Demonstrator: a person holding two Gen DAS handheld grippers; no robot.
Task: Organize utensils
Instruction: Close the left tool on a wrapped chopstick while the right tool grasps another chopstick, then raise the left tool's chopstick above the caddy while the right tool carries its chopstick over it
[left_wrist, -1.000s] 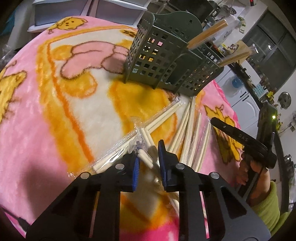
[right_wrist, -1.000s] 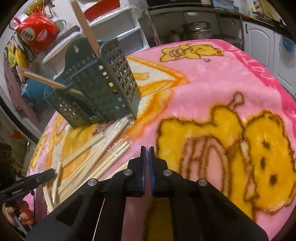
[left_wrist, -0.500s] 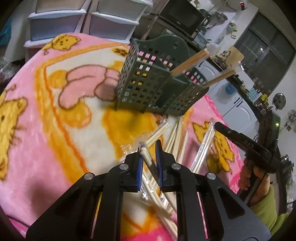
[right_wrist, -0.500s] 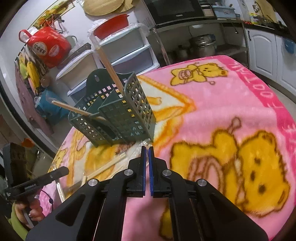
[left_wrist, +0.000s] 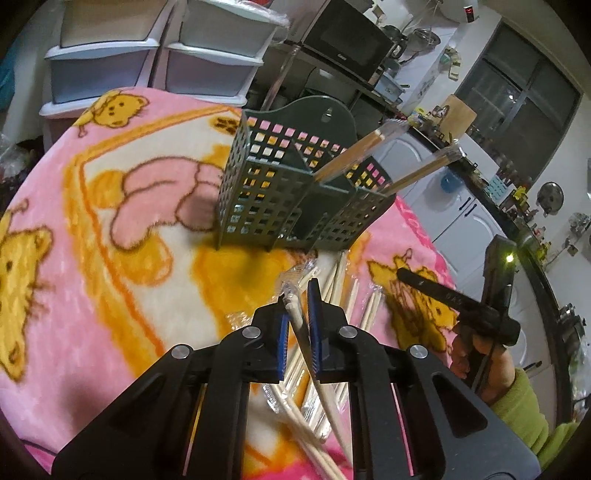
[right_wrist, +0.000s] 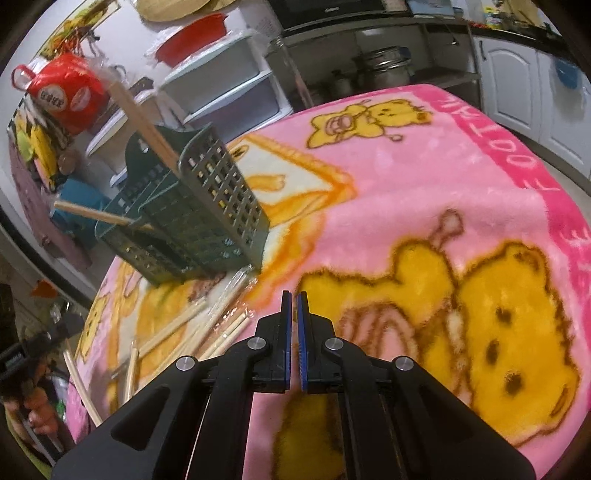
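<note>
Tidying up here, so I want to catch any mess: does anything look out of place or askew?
Yes. Wrapped chopsticks lie scattered on the pink blanket in front of the green holder, crossing at odd angles. Two pairs in the holder lean steeply outward. The left tool grips one wrapped pair.

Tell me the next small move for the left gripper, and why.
Probably carry it toward the green holder: the left gripper is shut on a wrapped chopstick pair, two pairs already stand in the holder's right side, and more lie on the blanket.
</note>
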